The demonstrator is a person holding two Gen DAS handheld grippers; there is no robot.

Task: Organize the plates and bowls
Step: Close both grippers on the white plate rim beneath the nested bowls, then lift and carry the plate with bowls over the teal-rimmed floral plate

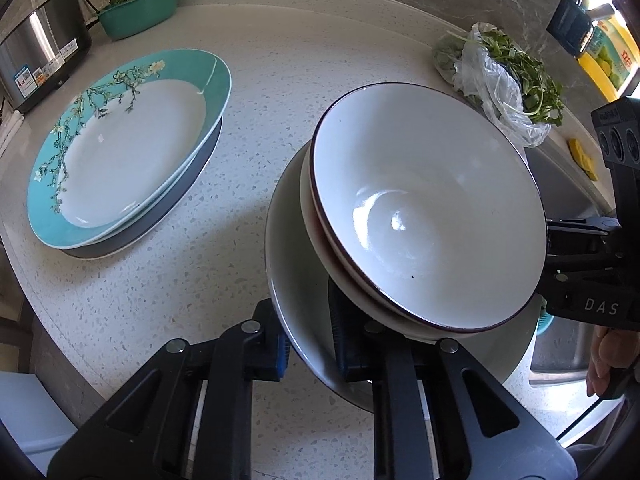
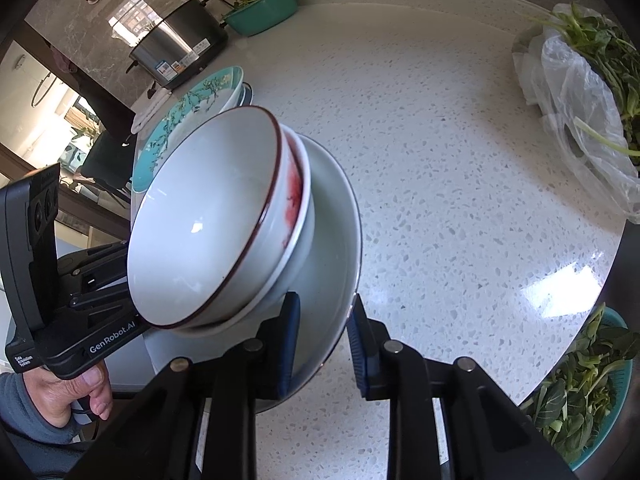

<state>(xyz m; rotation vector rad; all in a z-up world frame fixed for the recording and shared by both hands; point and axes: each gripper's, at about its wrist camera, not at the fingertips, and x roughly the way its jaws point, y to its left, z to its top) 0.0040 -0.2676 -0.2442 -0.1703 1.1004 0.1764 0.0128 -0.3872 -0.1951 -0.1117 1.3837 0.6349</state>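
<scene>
A white bowl with a dark red rim (image 1: 424, 208) (image 2: 204, 220) sits nested in a second bowl with a red pattern (image 2: 296, 196), both on a pale grey plate (image 1: 296, 240) (image 2: 336, 232). My left gripper (image 1: 308, 344) is shut on the plate's near rim. My right gripper (image 2: 320, 344) is shut on the plate's opposite rim. The stack hangs tilted above the speckled counter (image 1: 248, 92). A teal flowered plate (image 1: 128, 148) (image 2: 192, 108) lies on other plates at the left.
A steel pot (image 1: 40, 52) and a teal basin of greens (image 1: 140, 10) stand at the back left. A plastic bag of greens (image 1: 504, 80) (image 2: 580, 92) lies at the right. A teal strainer of leaves (image 2: 584, 384) stands near the counter's edge. A sink (image 1: 568, 344) is at the right.
</scene>
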